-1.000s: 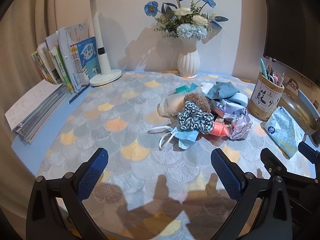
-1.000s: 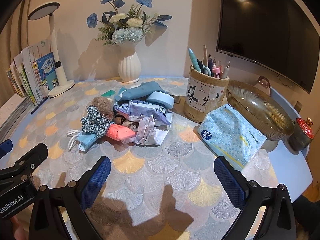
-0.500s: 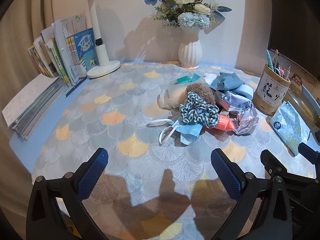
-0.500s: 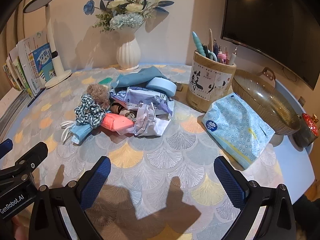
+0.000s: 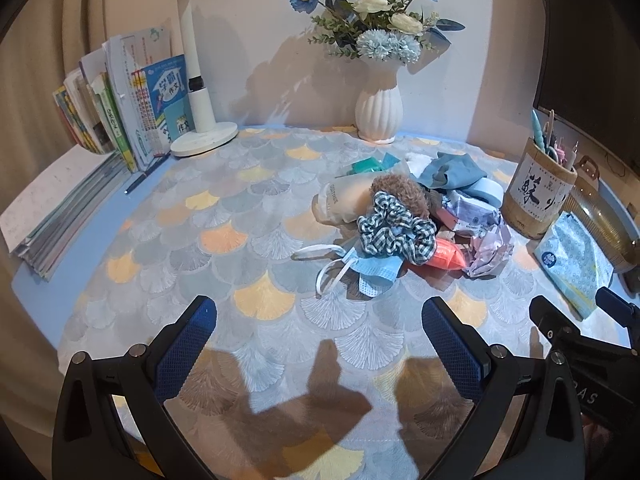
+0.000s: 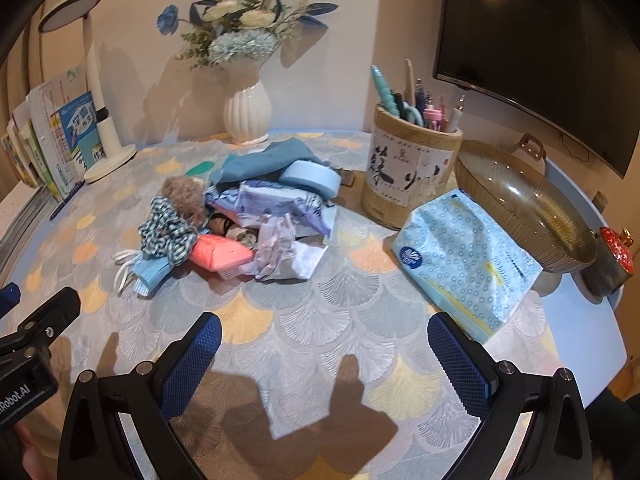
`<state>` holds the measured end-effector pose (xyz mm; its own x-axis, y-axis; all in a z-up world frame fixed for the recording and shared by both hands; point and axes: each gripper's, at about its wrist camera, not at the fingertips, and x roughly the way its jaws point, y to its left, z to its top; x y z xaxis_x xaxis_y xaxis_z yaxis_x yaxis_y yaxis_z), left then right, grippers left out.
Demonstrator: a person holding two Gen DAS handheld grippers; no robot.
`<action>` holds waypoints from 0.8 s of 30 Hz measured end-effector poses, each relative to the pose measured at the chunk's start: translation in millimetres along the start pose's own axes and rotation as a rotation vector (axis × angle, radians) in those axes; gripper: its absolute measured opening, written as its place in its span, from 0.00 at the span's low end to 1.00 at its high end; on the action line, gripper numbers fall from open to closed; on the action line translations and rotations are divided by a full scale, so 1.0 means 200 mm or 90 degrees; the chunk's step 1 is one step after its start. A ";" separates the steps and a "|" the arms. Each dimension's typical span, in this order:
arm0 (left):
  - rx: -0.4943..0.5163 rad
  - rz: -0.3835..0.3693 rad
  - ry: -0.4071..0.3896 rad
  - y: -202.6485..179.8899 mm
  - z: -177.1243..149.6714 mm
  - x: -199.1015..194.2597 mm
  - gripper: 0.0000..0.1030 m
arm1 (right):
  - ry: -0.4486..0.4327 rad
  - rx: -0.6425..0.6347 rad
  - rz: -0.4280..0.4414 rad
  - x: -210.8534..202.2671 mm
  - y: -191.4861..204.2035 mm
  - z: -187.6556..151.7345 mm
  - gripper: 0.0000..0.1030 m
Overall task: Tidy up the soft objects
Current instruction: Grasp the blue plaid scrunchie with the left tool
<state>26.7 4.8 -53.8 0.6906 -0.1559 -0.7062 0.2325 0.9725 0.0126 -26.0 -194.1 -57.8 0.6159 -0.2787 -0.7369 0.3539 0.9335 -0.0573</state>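
A round table [image 5: 48,300] with a blue top, draped in a fan-patterned cloth [image 6: 320,320] of grey, white and orange, fills a corner of a cream-walled room, with a dark curved screen [image 6: 532,40] mounted on the wall to the right. Along the far edge stand a row of books [image 5: 120,100], a white desk lamp [image 5: 192,80] and a ribbed white vase [image 5: 378,112] of blue and white flowers. At the right sit an amber glass bowl [image 6: 520,204], a pen holder [image 6: 408,176] crowded with pens, and a dotted blue tissue pack [image 6: 464,260] lying just in front of them. The soft objects lie heaped mid-table, well ahead of both tools: a teal cloth [image 6: 264,164], a lilac wipes pack [image 6: 280,204], crumpled paper [image 6: 284,252], a checked scrunchie [image 5: 394,236] against a brown fuzzy one [image 5: 400,196], a coral pouch [image 5: 446,256] and a blue face mask [image 5: 372,272]. The left gripper [image 5: 320,320] and right gripper [image 6: 324,332] hover over the near cloth, jaws spread wide and holding nothing.
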 end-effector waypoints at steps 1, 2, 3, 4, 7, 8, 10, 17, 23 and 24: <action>-0.002 -0.004 0.001 0.00 0.00 0.00 0.99 | -0.001 0.002 0.002 0.00 -0.01 0.01 1.00; -0.003 -0.007 0.002 0.01 0.01 0.01 0.99 | -0.002 0.003 0.006 0.00 -0.02 0.01 1.00; -0.002 -0.010 0.002 0.01 0.02 0.02 0.99 | -0.004 0.003 0.011 0.00 -0.03 0.02 1.00; 0.000 -0.015 0.001 0.01 0.03 0.02 0.99 | -0.005 0.002 0.014 0.01 -0.03 0.03 1.00; 0.018 -0.081 0.003 0.02 0.09 0.07 0.99 | 0.002 -0.005 0.045 0.03 -0.04 0.06 0.99; 0.022 -0.107 0.009 0.02 0.11 0.09 0.99 | 0.004 -0.004 0.052 0.04 -0.05 0.07 0.96; 0.038 -0.168 0.036 0.02 0.16 0.16 0.99 | 0.007 -0.012 0.067 0.06 -0.05 0.09 0.85; 0.095 -0.204 0.035 -0.09 0.27 0.28 0.99 | 0.056 -0.022 0.125 0.23 -0.03 0.17 0.62; 0.065 -0.232 0.083 -0.12 0.29 0.48 0.98 | 0.073 -0.030 0.140 0.34 -0.02 0.19 0.52; 0.061 -0.233 0.085 -0.12 0.29 0.49 0.98 | 0.073 -0.033 0.141 0.36 -0.01 0.19 0.52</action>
<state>128.3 -44.6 -82.1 0.4569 -0.4599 -0.7614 0.5140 0.8351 -0.1960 43.7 -225.0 -85.1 0.5900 -0.0416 -0.8063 0.1811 0.9800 0.0819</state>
